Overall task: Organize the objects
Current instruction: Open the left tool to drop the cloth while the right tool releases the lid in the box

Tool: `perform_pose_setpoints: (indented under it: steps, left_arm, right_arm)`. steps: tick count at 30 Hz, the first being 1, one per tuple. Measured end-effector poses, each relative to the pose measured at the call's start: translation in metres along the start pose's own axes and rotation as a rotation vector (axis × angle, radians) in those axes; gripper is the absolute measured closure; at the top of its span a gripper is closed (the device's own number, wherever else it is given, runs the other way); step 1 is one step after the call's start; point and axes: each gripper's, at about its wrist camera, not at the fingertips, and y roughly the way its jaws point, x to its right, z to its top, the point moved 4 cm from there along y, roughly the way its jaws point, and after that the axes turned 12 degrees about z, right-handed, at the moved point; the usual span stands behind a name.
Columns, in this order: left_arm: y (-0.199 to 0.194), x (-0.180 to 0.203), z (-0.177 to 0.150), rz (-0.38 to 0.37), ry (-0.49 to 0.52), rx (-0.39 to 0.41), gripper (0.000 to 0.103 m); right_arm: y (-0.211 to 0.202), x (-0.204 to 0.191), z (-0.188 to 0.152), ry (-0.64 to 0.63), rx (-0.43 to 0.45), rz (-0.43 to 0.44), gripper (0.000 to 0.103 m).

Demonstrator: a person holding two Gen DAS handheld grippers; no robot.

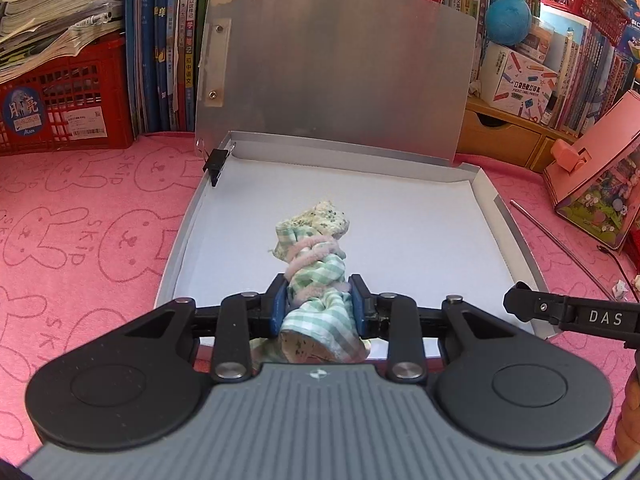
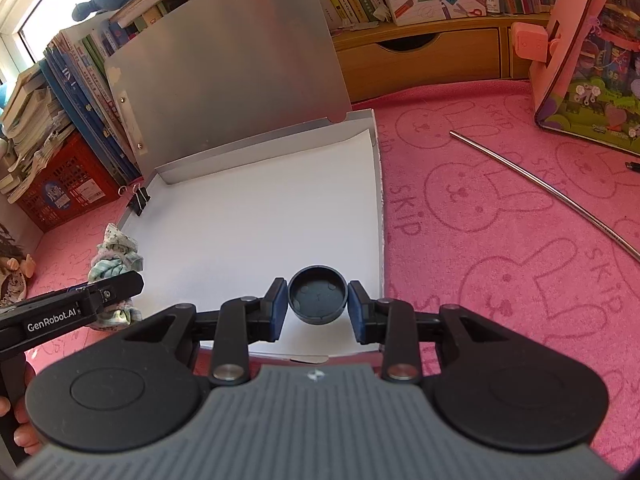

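An open silver box (image 1: 192,232) with a white lining and raised lid (image 1: 340,72) lies on the pink rabbit-print cloth; it also shows in the right wrist view (image 2: 378,200). My left gripper (image 1: 319,306) is shut on a rolled green-checked cloth bundle (image 1: 316,256) tied with a pink fuzzy cord, held over the box's near part. In the right wrist view the bundle (image 2: 116,256) shows at the box's left edge. My right gripper (image 2: 318,302) is shut on a small round black cap (image 2: 317,294), held over the box's near right corner.
A black binder clip (image 1: 216,162) sits on the box's far left wall. A metal rod (image 2: 540,184) lies on the cloth to the right. A pink toy house (image 1: 596,176), red crates (image 1: 60,108), books and wooden drawers (image 2: 420,56) ring the back.
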Motion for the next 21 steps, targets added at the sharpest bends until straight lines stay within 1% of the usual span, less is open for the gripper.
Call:
perform_pose_setpoints:
  steps: [5,8,9,10,11,12,14,17,21]
  left_arm:
    - [0.007,0.003,0.002,0.007,0.027,-0.013,0.066]
    - [0.011,0.004,0.001,0.014,0.028,-0.03,0.065]
    - [0.012,0.004,0.0,0.014,0.027,-0.032,0.064]
    - [0.012,0.004,0.0,0.016,0.025,-0.031,0.058]
    - [0.011,0.004,0.0,0.016,0.025,-0.029,0.05]
    - [0.009,0.004,0.0,0.013,0.025,-0.023,0.047]
    - [0.005,0.004,0.001,0.01,0.028,-0.006,0.035]
    - [-0.004,0.003,0.003,0.012,0.022,0.01,0.027]
    - [-0.019,0.0,0.005,0.004,0.016,0.037,0.025]
  right_arm:
    - [0.003,-0.001,0.0,-0.008,-0.004,0.005,0.065]
    - [0.005,-0.002,0.0,-0.012,-0.005,0.003,0.063]
    - [0.005,-0.002,-0.001,-0.012,-0.003,0.001,0.06]
    - [0.006,-0.002,-0.001,-0.012,-0.003,-0.004,0.052]
    - [0.006,-0.003,-0.001,-0.01,-0.002,-0.002,0.047]
    - [0.006,-0.004,-0.001,-0.009,0.0,0.002,0.046]
    - [0.004,-0.006,-0.001,-0.014,0.007,-0.003,0.045]
    - [-0.002,-0.011,-0.002,-0.041,0.021,-0.014,0.043]
    - [-0.014,-0.017,-0.003,-0.063,0.044,-0.006,0.039]
